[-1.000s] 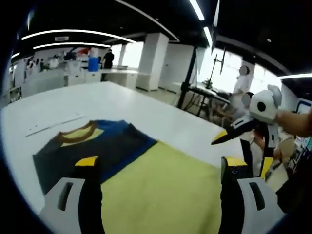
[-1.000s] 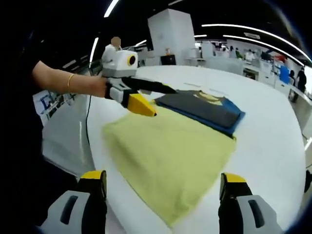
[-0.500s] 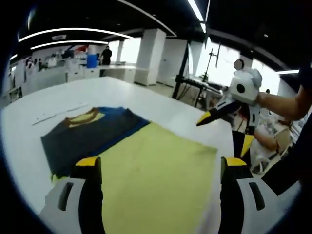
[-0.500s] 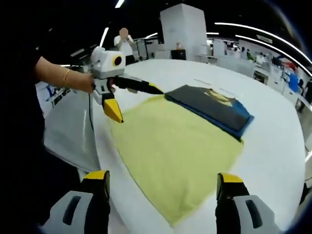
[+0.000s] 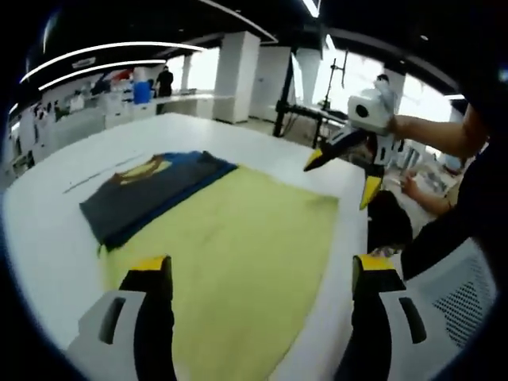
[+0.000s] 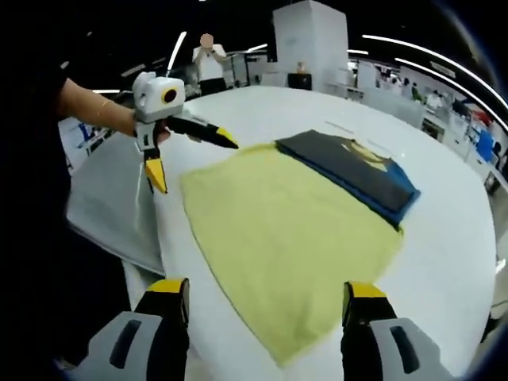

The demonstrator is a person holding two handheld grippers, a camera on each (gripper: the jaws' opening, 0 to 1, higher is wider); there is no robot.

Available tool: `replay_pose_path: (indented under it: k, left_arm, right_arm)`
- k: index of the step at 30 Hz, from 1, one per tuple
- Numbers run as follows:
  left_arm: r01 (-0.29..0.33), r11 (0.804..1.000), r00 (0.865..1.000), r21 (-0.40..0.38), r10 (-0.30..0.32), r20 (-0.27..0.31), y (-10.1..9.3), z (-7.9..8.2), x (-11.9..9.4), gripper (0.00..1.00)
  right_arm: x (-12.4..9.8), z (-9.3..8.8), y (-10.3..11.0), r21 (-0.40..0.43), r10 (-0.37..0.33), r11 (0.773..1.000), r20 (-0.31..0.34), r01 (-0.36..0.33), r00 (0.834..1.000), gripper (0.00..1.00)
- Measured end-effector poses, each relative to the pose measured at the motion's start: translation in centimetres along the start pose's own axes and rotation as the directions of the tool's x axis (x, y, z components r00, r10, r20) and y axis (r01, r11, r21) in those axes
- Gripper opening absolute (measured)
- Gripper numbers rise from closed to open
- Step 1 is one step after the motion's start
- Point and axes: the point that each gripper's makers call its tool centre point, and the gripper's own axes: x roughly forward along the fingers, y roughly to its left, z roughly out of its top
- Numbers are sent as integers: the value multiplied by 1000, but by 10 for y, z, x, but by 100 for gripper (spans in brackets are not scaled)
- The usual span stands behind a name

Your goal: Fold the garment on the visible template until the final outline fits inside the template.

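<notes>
A dark grey and blue garment (image 5: 147, 194) with a yellow collar patch lies folded flat at the far end of a yellow template sheet (image 5: 230, 238) on the white table. In the right gripper view the garment (image 6: 353, 171) overlaps the sheet's (image 6: 286, 230) far right edge. My left gripper (image 5: 262, 274) is open and holds nothing, above the sheet's near end. My right gripper (image 6: 264, 292) is also open and empty. Each one shows in the other's view, held in a hand off the sheet's corner with jaws spread: the right gripper (image 5: 341, 178) and the left gripper (image 6: 190, 159).
The white table (image 6: 452, 262) runs wide around the sheet, with a thin line (image 5: 99, 175) marked beyond the garment. A grey cover (image 6: 103, 206) hangs off the table edge. A mesh chair (image 5: 456, 302) stands at my right. People stand in the background.
Both grippers have drawn back from the sheet toward the table edge, still open. The garment and the yellow sheet lie as before.
</notes>
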Motion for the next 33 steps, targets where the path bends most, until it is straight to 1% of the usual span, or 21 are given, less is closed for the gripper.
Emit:
replay_pose_path:
  k: [1,3,5,6,7,9,12,16,18,19,21,23,24,25,27,29,33]
  left_arm:
    - [-8,1000,1000,-9,8,-17,2,-7,-4,83]
    - [-9,1000,1000,-19,8,-25,3,-15,-10,78]
    - [-22,1000,999,-21,21,-46,5,-23,-15,73]
    - [-41,999,997,-15,40,-67,8,-29,-19,71]
    - [-52,999,996,-9,51,-77,9,-32,-20,72]
    - [-53,999,994,-2,53,-91,10,-39,-24,71]
    - [-61,998,991,11,62,-119,10,-47,-26,65]
    - [-48,998,986,45,54,-155,7,-57,-28,60]
    - [-40,997,980,61,51,-194,7,-65,-31,55]
    - [-47,997,979,53,56,-198,9,-69,-32,52]
    - [-49,998,975,45,57,-216,10,-74,-35,50]
    - [-60,997,969,57,72,-237,12,-78,-38,47]
    - [-61,996,965,71,77,-250,13,-81,-40,45]
    - [-62,995,964,76,80,-252,13,-83,-40,44]
    - [-68,994,961,87,89,-260,15,-85,-40,42]
    - [-69,992,957,104,96,-274,15,-88,-40,41]
    - [-77,988,951,132,112,-288,15,-89,-38,38]
  right_arm:
    - [0,-1,0,-2,2,1000,-2,-2,1000,75]
    - [1,-4,1,-7,3,1000,-13,-3,1000,72]
    - [2,-8,1,-17,2,1000,-31,-3,1000,69]
    - [2,-10,0,-24,-3,1000,-40,2,999,68]
    - [3,-12,0,-27,-6,1000,-49,5,999,66]
    - [4,-17,-2,-39,-13,999,-72,11,997,63]
    - [5,-22,-2,-58,-17,998,-91,12,996,58]
    - [7,-31,-2,-91,-21,996,-125,10,992,53]
    - [8,-35,-3,-90,-23,996,-130,12,991,50]
    - [8,-36,-3,-85,-24,996,-132,13,991,48]
    - [8,-40,-3,-79,-24,997,-137,13,990,46]
    - [9,-42,-1,-85,-18,996,-134,6,991,45]
    - [9,-44,-1,-89,-18,996,-133,6,991,44]
    - [10,-46,-2,-95,-22,995,-141,9,990,41]
    - [11,-53,-4,-117,-34,993,-175,14,984,38]
    - [12,-59,-6,-142,-45,990,-205,16,978,38]
    - [13,-66,-7,-183,-59,983,-234,16,970,35]
